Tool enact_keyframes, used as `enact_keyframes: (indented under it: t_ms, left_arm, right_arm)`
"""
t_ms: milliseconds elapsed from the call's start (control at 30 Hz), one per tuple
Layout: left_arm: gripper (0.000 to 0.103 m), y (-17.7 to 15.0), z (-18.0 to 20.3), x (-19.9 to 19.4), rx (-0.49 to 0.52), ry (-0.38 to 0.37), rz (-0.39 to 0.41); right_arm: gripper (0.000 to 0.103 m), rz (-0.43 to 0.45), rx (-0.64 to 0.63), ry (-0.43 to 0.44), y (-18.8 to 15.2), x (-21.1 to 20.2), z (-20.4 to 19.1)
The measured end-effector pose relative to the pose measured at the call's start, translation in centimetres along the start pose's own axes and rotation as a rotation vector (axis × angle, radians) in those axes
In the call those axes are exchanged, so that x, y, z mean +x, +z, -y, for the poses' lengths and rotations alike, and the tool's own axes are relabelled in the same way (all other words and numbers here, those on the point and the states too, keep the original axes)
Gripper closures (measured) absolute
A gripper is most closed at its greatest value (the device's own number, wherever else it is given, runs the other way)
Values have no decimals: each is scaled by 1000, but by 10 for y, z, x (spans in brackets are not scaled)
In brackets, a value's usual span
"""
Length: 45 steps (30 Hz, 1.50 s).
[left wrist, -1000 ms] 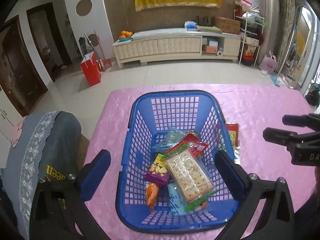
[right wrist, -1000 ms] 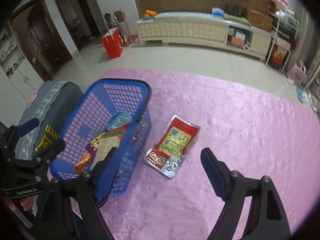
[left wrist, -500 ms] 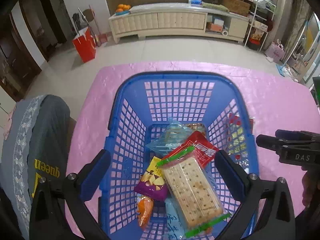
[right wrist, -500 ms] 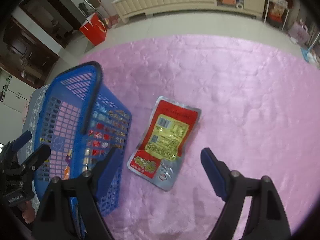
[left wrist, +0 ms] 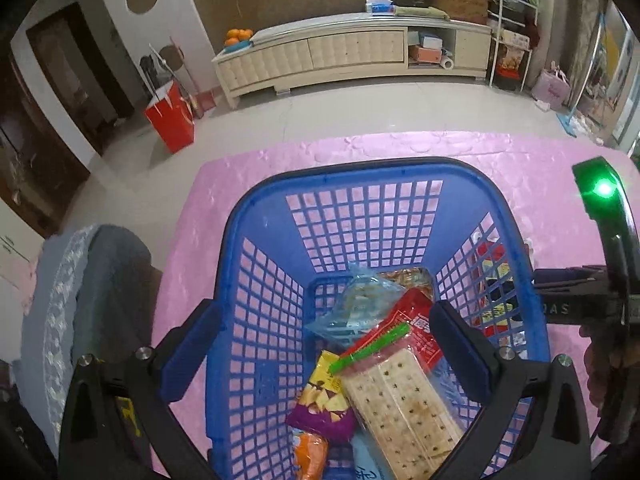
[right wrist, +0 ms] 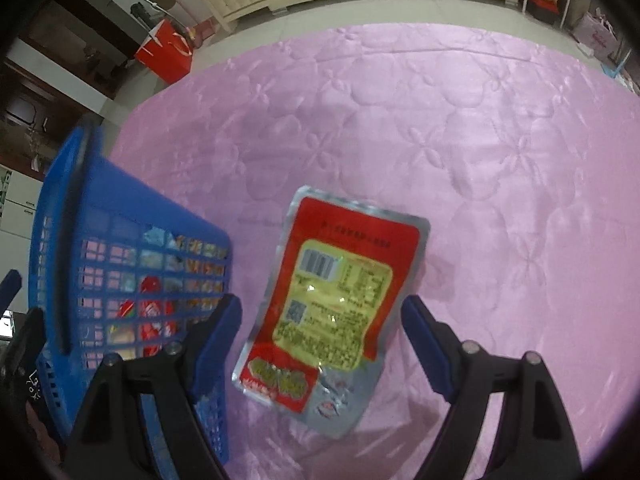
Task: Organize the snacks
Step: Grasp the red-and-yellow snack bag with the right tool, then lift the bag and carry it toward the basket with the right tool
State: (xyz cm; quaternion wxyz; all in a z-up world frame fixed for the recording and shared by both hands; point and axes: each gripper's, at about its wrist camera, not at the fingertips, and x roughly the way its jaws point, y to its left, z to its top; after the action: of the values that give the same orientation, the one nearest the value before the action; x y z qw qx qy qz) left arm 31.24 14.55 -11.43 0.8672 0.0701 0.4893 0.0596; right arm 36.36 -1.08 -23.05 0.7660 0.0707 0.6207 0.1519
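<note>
A blue mesh basket (left wrist: 264, 264) stands on the pink tablecloth and holds several snack packs, among them a clear cracker pack (left wrist: 400, 404) and a purple chip bag (left wrist: 320, 404). My left gripper (left wrist: 326, 344) is open, straddling the basket's left wall, one finger outside and one inside. A red and silver snack pouch (right wrist: 332, 292) lies flat on the cloth just right of the basket (right wrist: 120, 240). My right gripper (right wrist: 322, 336) is open, low over the pouch, with a finger on each side of it. The pouch shows faintly through the basket wall in the left wrist view (left wrist: 494, 280).
The pink quilted tablecloth (right wrist: 460, 140) stretches away to the right and behind the pouch. A grey-covered chair (left wrist: 80, 300) stands at the table's left edge. A red bag (left wrist: 170, 120) and a cream cabinet (left wrist: 352, 56) are on the floor beyond.
My right gripper has dropped and moved forward, so the pouch now lies between its open fingers. My left gripper has moved closer over the basket.
</note>
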Motion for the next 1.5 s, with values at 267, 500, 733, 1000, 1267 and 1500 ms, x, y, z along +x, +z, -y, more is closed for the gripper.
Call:
enact_keyframes:
  t_ms: [267, 500, 733, 1000, 1267, 1500]
  left_arm:
    - [0, 0, 5, 4, 27, 0, 4]
    - [0, -5, 4, 4, 19, -11, -4]
    - [0, -10, 4, 4, -3, -36, -12]
    - [0, -14, 10, 1, -3, -60, -6]
    - [0, -19, 5, -11, -25, -68, 11]
    - [0, -29, 1, -35, -50, -84, 40]
  right_arm:
    - [18, -3, -36, -65, 3, 12, -7]
    - [42, 9, -195, -199, -9, 12, -26]
    - [62, 6, -279, -184, -24, 3, -19]
    - [63, 20, -292, -144, -44, -1, -7]
    - [63, 56, -296, -112, -56, -38, 2]
    - [98, 136, -306, -78, -69, -100, 2]
